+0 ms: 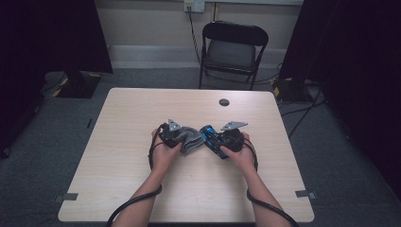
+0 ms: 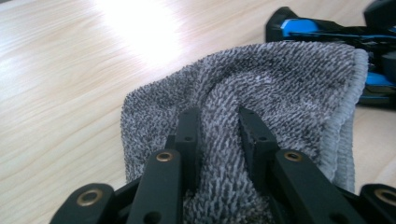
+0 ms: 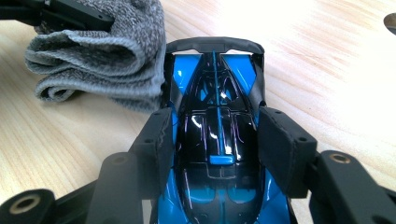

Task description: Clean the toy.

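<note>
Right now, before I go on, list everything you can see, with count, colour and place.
towel: one, grey, folded, mid-table, pinched in the left tool, touching the car's end.
toy car: one, blue and black, mid-table, clamped by its sides in the right tool.
table: one, light wood, centre of room, with a round dark hole near its far edge.
chair: one, black, folding, beyond the table.
curtains: dark, both sides of the room.
wall socket: one, pale, back wall, with a cable plugged in.
left tool: one, black, shut on the towel.
right tool: one, black, shut on the toy car.
hands: two, holding the tools.
</note>
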`<state>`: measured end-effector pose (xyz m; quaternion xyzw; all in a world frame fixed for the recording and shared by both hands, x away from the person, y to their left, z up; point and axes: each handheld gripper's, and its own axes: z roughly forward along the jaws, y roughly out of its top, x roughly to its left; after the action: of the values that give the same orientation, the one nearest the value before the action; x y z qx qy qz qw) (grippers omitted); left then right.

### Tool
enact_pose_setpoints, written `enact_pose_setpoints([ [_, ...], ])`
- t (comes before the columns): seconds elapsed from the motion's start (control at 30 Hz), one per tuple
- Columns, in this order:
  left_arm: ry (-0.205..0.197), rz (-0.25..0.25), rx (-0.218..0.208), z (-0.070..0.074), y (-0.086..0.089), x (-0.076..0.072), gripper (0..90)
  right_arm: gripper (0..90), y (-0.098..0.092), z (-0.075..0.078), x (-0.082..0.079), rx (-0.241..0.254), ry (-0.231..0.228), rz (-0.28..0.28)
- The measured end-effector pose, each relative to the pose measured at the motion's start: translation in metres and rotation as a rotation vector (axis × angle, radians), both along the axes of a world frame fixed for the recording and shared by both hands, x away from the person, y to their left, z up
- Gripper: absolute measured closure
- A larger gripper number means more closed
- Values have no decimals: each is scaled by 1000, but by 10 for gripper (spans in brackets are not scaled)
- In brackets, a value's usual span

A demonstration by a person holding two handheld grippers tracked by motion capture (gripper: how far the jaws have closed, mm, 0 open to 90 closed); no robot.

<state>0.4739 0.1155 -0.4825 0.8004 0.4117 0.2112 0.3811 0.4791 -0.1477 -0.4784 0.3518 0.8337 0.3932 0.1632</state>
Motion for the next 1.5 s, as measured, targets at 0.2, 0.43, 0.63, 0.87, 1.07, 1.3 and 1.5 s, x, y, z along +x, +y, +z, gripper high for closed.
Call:
enact_pose_setpoints([
  [0.2, -6, -7, -14, 6, 9, -5, 722, 464, -1, 0, 0, -3, -1, 3],
  [0.43, -2, -48, -50, 16, 16, -20, 724, 463, 0, 0, -1, -5, -4, -3],
  [0.63, -12, -106, -86, 23, 16, -40, 724, 463, 0, 0, -1, -3, 2, -2],
  [0.87, -19, -160, -113, 27, 7, -59, 724, 462, 2, 1, -1, -19, -4, -7],
  [1.07, -21, -186, -118, 26, 0, -68, 724, 462, 2, 1, -1, -14, -2, -10],
  [1.3, -19, -218, -105, 20, -11, -77, 724, 462, 1, 0, -1, -11, -3, -8],
  [1.5, -19, -266, -109, 19, -24, -86, 725, 462, 2, 1, 0, -18, 4, -4],
])
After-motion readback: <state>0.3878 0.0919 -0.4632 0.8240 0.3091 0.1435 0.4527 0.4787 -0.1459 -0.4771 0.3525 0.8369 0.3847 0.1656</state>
